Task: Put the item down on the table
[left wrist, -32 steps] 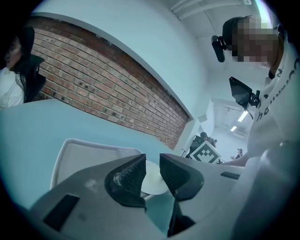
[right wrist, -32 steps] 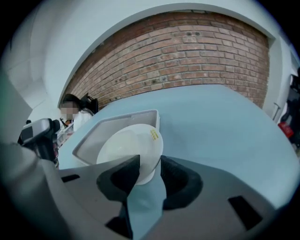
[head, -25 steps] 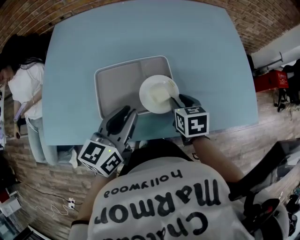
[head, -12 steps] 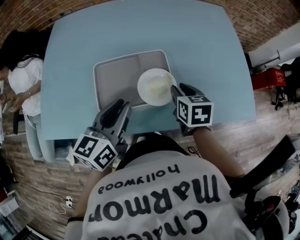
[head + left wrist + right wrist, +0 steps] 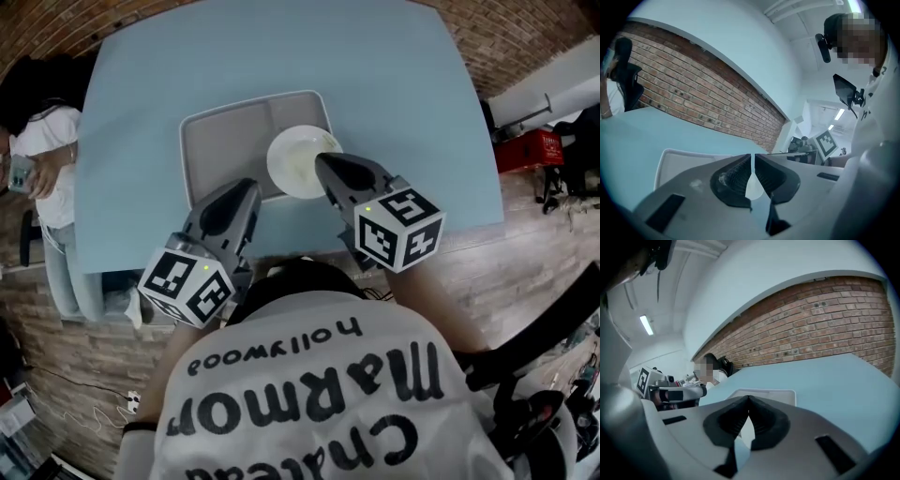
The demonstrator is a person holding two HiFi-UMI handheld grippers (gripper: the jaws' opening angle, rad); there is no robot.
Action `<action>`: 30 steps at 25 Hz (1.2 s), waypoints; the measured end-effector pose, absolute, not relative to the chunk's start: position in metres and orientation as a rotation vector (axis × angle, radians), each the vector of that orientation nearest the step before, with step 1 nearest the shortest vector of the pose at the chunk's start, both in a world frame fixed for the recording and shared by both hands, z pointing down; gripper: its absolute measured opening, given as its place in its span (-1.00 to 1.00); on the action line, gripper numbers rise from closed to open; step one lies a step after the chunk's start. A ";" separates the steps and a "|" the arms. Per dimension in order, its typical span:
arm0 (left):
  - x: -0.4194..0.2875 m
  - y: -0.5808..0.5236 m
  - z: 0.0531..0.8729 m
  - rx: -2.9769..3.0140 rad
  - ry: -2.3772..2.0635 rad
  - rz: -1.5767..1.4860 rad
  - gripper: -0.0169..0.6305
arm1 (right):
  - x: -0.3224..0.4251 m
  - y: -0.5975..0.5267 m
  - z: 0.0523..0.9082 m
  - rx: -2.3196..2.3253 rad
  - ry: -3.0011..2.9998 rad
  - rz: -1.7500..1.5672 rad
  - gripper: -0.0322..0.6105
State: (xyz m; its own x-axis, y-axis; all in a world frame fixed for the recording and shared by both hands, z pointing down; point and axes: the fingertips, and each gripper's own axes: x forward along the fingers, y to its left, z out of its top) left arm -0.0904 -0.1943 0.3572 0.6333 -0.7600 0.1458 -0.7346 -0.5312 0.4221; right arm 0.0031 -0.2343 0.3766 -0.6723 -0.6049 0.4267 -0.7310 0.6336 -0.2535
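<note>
From the head view I cannot read the tongs well. The 2 marker cubes cover the bodies of the grippers. The tip of the right tongs lies over the near rim of the white bowl, so I cannot judge if they touch. The bowl sits in the right part of the grey tray, and the tray lies on the light blue surface. The left tongs hang over the near edge of the tray, apart from the bowl.

The gripper views give what the head view hides. In the right gripper view the jaws meet at the tip with nothing between them. Only the far corner of the tray appears beyond them, and a white patch lower in the gap is too little to name. In the left gripper view the jaws leave only a hairline slit, also empty, with the rim of the tray behind. A brick wall stands beyond the tray in both. A person is left of the tray, cut by the picture edge.
</note>
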 end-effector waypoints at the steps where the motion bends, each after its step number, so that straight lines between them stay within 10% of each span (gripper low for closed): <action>1: -0.092 -0.196 0.357 2.408 -1.185 -0.078 -0.86 | 0.003 -0.235 0.374 1.082 -2.575 0.588 -0.87; 30: -0.125 -0.196 0.379 2.319 -1.356 -0.017 -0.86 | 0.034 -0.248 0.392 1.202 -2.504 0.508 -0.87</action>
